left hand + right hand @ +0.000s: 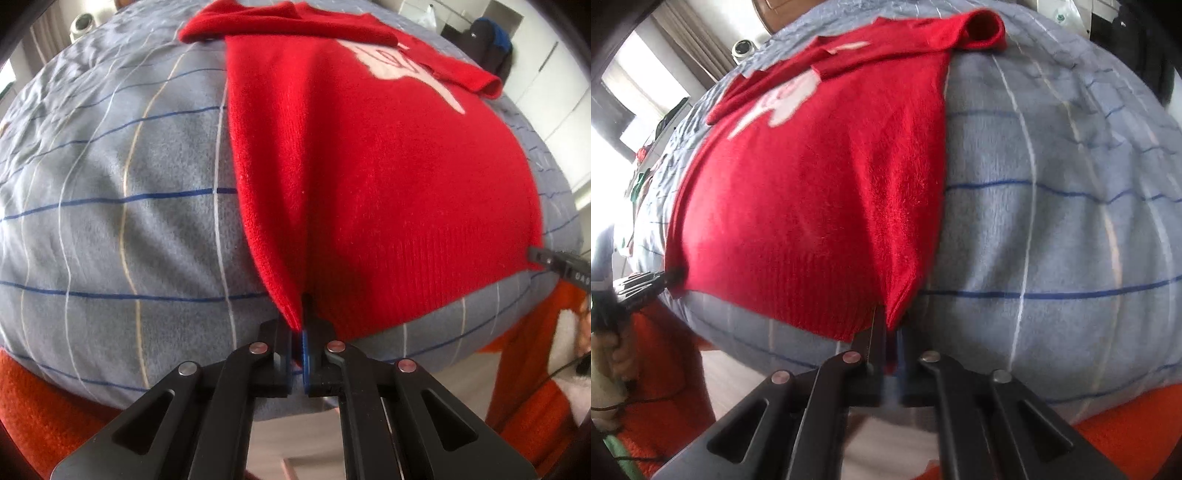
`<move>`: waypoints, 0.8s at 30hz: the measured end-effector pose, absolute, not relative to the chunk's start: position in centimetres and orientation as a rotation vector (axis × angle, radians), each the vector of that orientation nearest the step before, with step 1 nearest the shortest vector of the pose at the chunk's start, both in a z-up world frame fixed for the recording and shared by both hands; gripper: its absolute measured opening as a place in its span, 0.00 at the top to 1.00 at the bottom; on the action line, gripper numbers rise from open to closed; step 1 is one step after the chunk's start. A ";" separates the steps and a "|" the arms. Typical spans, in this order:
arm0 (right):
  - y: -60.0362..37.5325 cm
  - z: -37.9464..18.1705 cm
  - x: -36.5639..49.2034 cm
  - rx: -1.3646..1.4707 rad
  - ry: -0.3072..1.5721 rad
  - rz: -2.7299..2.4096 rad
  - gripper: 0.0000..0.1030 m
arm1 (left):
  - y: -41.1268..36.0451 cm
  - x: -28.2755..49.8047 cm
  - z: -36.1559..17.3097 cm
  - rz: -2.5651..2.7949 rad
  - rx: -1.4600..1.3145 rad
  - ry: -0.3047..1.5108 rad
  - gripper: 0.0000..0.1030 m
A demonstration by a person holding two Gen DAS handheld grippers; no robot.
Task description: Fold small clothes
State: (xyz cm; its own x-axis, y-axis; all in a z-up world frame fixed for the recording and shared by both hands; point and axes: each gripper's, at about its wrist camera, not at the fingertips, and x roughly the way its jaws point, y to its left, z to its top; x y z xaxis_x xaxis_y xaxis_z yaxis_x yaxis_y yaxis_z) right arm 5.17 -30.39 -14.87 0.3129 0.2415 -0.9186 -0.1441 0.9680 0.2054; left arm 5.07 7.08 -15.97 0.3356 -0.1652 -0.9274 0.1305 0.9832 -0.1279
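A small red knitted sweater [369,184] with a pale pink-white motif on its chest lies spread across a grey-blue quilt [110,203] crossed by thin blue, white and cream lines, which covers what looks like a bed. The sweater is face up, its ribbed hem toward the near edge of the quilt and its neck at the far end. Both sleeves are folded in across the upper chest: one lies as a red band over the top of the sweater, the other runs slantwise past the motif and ends in a rolled cuff [489,85].

The left tool [300,332], black with blue pads, is clamped tight on the sweater's hem at its left bottom corner; the knit bunches into a narrow pleat that rises out from between the closed jaws. The right tool [892,332] is likewise pinched shut on the hem at the sweater's right bottom corner, where the fabric gathers into a small peak above the fingers. Each tool shows at the edge of the other's view, tip against its own corner of the hem, the right one [554,262] at the sweater's far side and the left one [646,284] the same way round.

Below the sweater's hem, past the near edge of the quilt, an orange textured cover [44,398] shows, and between the two lies a strip of pale floor. Beyond the sweater's neck end, a white dome-shaped object [742,48] sits near a curtain.
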 end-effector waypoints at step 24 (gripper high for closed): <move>-34.5 -6.8 4.6 -0.021 1.140 0.139 0.69 | 16.2 0.5 -7.9 0.067 -0.036 1.047 0.35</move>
State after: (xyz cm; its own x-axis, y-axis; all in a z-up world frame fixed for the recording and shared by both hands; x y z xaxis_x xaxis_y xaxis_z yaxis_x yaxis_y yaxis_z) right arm 4.55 -34.49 -6.75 0.4099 0.0997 -0.9067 -0.1209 0.9912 0.0544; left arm 0.52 16.20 -7.87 0.4980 0.0377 -0.8664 -0.0724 0.9974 0.0018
